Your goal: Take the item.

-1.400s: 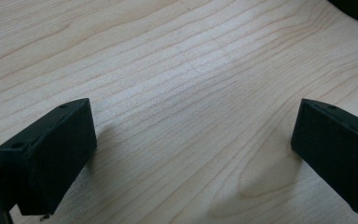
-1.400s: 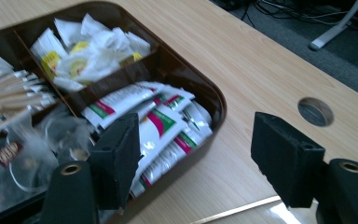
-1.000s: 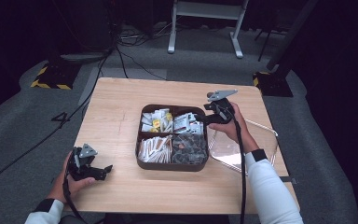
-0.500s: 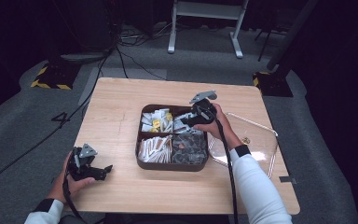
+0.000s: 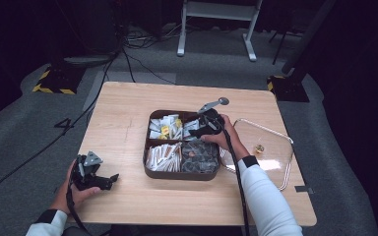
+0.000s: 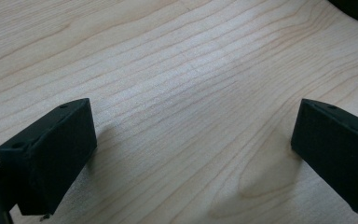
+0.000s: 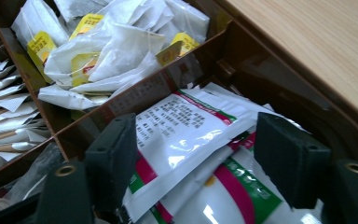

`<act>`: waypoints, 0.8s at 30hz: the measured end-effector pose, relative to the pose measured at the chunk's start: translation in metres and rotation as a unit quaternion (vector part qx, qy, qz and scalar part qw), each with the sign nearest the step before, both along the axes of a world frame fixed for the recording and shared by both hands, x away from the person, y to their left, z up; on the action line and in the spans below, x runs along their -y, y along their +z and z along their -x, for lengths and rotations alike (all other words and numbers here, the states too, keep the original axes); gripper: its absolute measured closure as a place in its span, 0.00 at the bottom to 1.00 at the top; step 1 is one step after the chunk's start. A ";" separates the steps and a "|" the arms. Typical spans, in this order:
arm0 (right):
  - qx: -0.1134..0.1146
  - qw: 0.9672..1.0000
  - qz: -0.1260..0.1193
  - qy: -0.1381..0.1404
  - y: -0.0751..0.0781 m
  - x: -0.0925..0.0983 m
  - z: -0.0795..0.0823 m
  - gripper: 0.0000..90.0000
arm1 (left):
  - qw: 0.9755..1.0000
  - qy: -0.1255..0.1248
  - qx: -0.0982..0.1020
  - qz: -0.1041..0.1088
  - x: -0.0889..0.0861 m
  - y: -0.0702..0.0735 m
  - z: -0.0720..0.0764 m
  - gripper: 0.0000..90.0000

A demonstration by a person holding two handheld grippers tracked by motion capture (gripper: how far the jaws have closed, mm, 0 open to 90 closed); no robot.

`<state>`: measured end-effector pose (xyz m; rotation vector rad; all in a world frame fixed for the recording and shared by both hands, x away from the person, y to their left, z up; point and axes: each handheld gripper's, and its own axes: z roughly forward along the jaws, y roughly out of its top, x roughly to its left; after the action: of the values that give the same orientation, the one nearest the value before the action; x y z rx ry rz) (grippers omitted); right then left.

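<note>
A brown four-part tray (image 5: 182,175) sits mid-table. My right gripper (image 5: 197,132) reaches down into its back right compartment. In the right gripper view, this gripper (image 7: 196,149) has its jaws wide apart, and they have just been opening. A white sachet with red and green print (image 7: 186,121) lies between them on top of more sachets, and the pads do not squeeze it. My left gripper (image 5: 109,181) rests at the table's front left. Its jaws (image 6: 191,140) are open over bare wood with nothing between them.
Tea bags with yellow tags (image 7: 107,51) fill the back left compartment, paper-wrapped sticks (image 5: 162,155) the front left, dark packets (image 5: 199,156) the front right. A clear lid (image 5: 270,147) lies on the table right of the tray, with a small yellow item (image 5: 259,148) at it.
My right gripper has moved left and down from above the tray's back right corner into the sachet compartment. The left gripper has stayed put.
</note>
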<state>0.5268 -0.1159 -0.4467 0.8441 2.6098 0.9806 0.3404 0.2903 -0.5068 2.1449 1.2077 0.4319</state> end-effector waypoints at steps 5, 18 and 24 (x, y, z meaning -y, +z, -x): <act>0.021 1.000 0.000 0.009 0.003 -0.005 0.006 0.36 | 1.000 0.000 0.000 0.000 0.000 0.000 0.000 0.00; 0.017 0.999 0.010 0.026 0.003 -0.027 0.006 0.56 | 1.000 -0.001 -0.001 0.000 0.000 0.000 0.000 0.00; 0.010 1.000 0.006 0.024 0.003 -0.026 0.005 0.78 | 1.000 0.001 -0.001 0.001 0.000 0.000 0.000 0.00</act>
<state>0.5222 -0.0898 -0.4440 0.7675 2.6278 0.9808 0.3405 0.2899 -0.5068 2.1427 1.2096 0.4290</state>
